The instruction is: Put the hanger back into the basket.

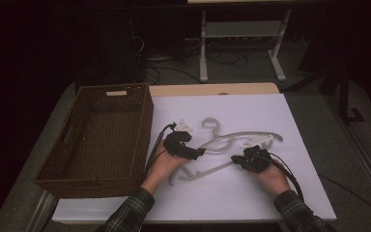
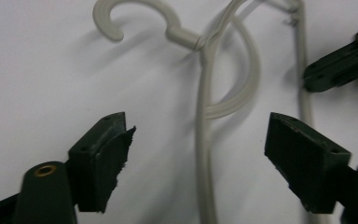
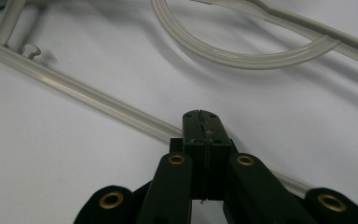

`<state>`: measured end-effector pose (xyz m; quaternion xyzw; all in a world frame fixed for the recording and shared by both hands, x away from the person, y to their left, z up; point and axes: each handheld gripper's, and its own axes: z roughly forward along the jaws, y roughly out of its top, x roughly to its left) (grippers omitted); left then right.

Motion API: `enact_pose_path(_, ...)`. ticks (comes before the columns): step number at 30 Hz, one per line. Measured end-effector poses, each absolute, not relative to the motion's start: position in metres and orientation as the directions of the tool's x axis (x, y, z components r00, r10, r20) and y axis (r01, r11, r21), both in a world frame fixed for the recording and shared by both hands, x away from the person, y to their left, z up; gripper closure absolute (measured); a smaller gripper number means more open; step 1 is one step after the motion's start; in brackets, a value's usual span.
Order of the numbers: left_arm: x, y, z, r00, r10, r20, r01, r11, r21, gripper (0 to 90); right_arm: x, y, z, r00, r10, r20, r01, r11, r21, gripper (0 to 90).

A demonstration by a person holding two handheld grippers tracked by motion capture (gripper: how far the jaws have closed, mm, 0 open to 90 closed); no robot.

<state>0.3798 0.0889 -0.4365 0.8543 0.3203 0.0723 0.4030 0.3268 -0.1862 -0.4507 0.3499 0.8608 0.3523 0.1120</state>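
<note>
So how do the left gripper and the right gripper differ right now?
The left gripper has its jaws spread wide, a hanger bar running between them untouched; the right gripper has its jaws pressed together above another bar. In the high view, the left sits nearer the basket. Both are black and hand-held.

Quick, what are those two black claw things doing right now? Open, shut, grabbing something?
Left gripper: open, jaws either side of the hanger, not gripping.
Right gripper: shut, over the hanger's bar; whether it grips it cannot be told.
</note>
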Motion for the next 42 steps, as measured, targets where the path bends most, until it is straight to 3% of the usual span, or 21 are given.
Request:
enact_pose_path(4, 0.389, 0.088, -0.447, 0.782, 0.597, -0.180, 0.526, -0.475, 0.706, 32.9, 0.326, -0.186, -0.451, -0.728, 0.684, 0.055, 0.526, 0.505, 0.684, 89.8)
enact_pose_path(20, 0.387, 0.078, -0.450, 0.821, 0.518, -0.240, 0.523, -0.513, 0.681, 61.5, 0.325, -0.186, -0.451, -0.724, 0.688, 0.050, 0.527, 0.505, 0.683, 89.9)
enact_pose_path(42, 0.381, 0.085, -0.433, 0.827, 0.494, -0.267, 0.518, -0.485, 0.705, 78.9, 0.323, -0.186, -0.453, -0.733, 0.679, 0.039, 0.522, 0.526, 0.671, 89.9)
